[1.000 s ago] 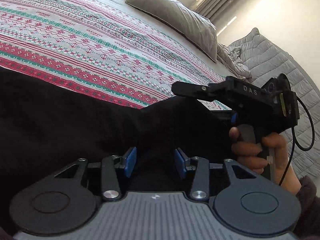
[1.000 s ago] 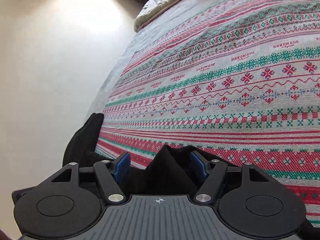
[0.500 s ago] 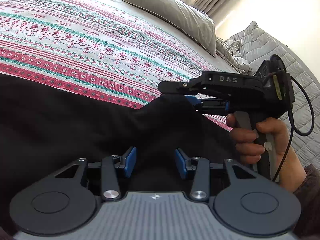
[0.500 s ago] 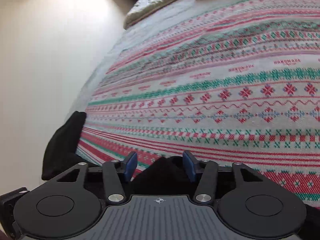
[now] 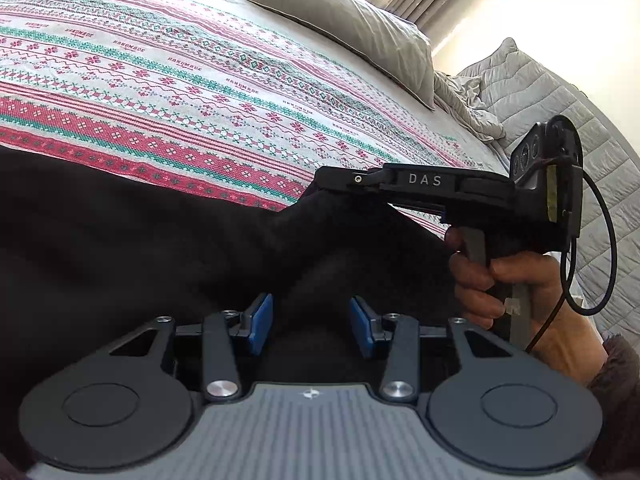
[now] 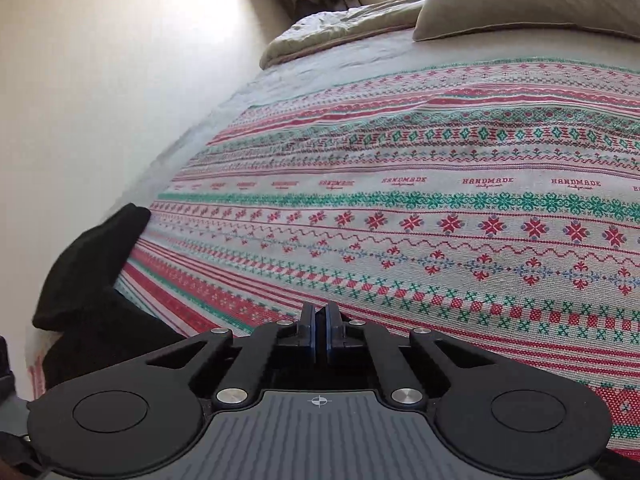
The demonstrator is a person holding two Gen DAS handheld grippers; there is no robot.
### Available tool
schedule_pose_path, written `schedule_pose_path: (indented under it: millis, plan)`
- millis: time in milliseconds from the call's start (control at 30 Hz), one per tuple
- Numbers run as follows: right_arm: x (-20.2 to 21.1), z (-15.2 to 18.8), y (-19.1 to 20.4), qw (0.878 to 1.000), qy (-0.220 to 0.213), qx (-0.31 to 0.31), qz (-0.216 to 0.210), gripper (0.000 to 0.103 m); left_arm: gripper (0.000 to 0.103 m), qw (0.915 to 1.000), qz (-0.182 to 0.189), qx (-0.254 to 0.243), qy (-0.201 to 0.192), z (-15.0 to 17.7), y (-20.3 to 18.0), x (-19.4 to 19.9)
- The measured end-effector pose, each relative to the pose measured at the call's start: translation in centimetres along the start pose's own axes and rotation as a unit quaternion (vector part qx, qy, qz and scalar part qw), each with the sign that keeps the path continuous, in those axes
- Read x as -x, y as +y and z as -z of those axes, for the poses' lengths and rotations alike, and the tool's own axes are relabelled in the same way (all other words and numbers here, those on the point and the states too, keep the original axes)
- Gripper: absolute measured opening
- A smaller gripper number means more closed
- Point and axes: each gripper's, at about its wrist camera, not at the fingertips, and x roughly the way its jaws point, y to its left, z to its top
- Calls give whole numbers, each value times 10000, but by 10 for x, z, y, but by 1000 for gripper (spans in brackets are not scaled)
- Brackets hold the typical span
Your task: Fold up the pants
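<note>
Right now, one moment at the bed, told from my two hands:

Pants: black pants (image 5: 140,248) lie spread along the near edge of the bed, on top of the blanket; one dark end (image 6: 96,256) hangs over the bed's far-left corner as my right camera sees it.

Left gripper: my left gripper (image 5: 311,326) hovers low over the black cloth, blue pads parted about halfway, fabric beneath and between them, neither pad pressing on it.

Right gripper: my right gripper (image 6: 319,334) is closing, its blue pads almost together with a thin dark sliver of cloth between them; from my left camera its tip meets a raised peak of the pants.

Right hand: my hand (image 5: 504,292) wraps the grey handle, a cable looping off its back.

Blanket: a red, green and white patterned blanket (image 6: 440,216) covers the bed.

Pillow: a beige pillow (image 5: 352,28) rests at the head of the bed.
</note>
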Motion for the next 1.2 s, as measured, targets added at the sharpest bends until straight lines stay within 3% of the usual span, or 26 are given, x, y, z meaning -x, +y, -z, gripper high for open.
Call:
schedule_pose_path:
  millis: [133,233,267,300,367,533,600,700,767,833,1033,1200]
  plan:
    - [16,-4,-4,9967,-561,-151,559,12,64,9999,-9,-153,-45,0,-3,3]
    - [38,5,17,9916,-586,568,1003,16,64,9990,62,-336,-281,-2,-5,8]
    - [47,13,26,9890,-602,856,1044,25,64,9984,63,-418,-364,-2,-5,10]
    - [56,24,36,9862,-625,1144,1020,43,64,9978,39,-488,-440,-3,-6,10]
    - [70,47,53,9799,-661,1622,958,57,64,9971,-14,-519,-554,-5,-5,8]
    - [75,93,54,9640,-60,2308,1321,52,62,9956,-534,-425,-649,-8,5,-6]
    - [80,97,28,9644,-68,2135,1561,52,62,9948,-565,-347,-772,-9,12,-6]
    - [103,82,-28,9738,-414,1012,1994,52,62,9889,-1005,-339,-1044,-11,12,-3]
    - [118,77,-59,9621,-584,479,2620,55,62,9869,-1150,-325,-1087,-13,12,0]
    - [136,76,-74,9520,-720,140,2971,55,69,9879,-1050,-344,-1087,-16,8,2]
    - [173,89,-57,9589,-806,133,2719,57,74,9892,-587,-1054,-834,-31,-12,-16]
    - [191,109,-44,9638,-898,263,2496,62,74,9964,-293,-746,-262,-59,0,-57]
